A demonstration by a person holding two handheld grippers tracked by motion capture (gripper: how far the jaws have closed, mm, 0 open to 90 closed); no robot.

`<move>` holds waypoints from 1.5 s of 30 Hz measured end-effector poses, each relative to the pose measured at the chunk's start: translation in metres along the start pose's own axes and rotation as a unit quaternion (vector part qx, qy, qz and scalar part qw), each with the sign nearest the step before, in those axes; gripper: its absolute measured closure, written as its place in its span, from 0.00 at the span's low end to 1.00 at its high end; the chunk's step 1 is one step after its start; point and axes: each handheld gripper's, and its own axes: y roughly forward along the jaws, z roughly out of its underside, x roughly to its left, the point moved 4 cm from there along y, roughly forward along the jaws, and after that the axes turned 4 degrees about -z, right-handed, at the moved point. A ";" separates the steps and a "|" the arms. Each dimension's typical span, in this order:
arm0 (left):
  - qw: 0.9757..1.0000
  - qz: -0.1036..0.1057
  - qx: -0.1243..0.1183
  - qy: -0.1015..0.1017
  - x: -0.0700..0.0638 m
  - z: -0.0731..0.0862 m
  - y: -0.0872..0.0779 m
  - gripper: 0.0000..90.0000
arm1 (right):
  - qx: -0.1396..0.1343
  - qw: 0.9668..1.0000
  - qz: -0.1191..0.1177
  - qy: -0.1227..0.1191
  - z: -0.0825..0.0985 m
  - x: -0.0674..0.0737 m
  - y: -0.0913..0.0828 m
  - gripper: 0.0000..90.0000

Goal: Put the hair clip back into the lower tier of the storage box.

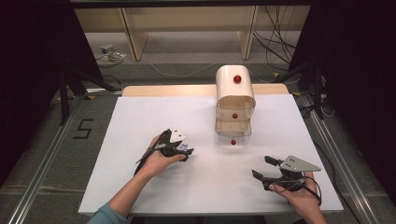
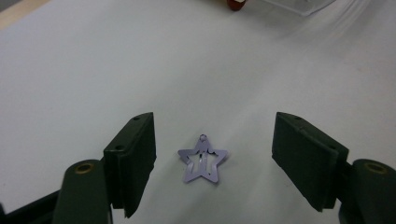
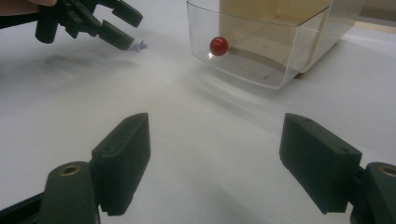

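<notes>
A small purple star-shaped hair clip (image 2: 203, 163) lies flat on the white table top (image 1: 154, 116). My left gripper (image 2: 214, 140) hangs low over it, jaws open on either side of the clip, pads clear of it. In the high view the left gripper (image 1: 186, 152) is left of centre, with the star clip (image 1: 185, 147) at its tips. My right gripper (image 1: 261, 166) rests open and empty near the front right. From the right gripper (image 3: 215, 135) I see the left gripper (image 3: 116, 28) and the clip (image 3: 138, 45) farther off.
A cream mini drawer chest (image 1: 235, 93) with a rounded top and red knobs stands at the back centre. Its clear bottom drawer (image 3: 261, 51) is pulled out toward me, red knob (image 3: 218, 45) in front. Cables lie on the floor behind the table.
</notes>
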 end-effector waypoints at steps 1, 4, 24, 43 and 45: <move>1.000 0.002 0.002 -0.001 0.002 0.000 0.002 0.34 | 0.000 1.000 0.000 0.000 0.000 0.000 0.000 0.28; 1.000 0.003 0.012 -0.007 0.005 0.002 0.006 0.37 | -0.001 1.000 -0.001 -0.002 0.000 0.000 0.001 0.28; 0.998 0.034 0.021 -0.040 0.010 0.008 0.012 0.50 | -0.001 1.000 -0.002 -0.005 -0.001 0.001 0.001 0.29; 0.998 0.033 0.015 -0.042 0.009 0.010 0.010 0.65 | -0.002 1.000 0.000 -0.005 -0.002 0.001 0.001 0.29; 0.998 0.034 0.014 -0.041 0.009 0.010 0.010 0.67 | -0.003 1.000 0.000 -0.005 -0.001 0.001 0.001 0.29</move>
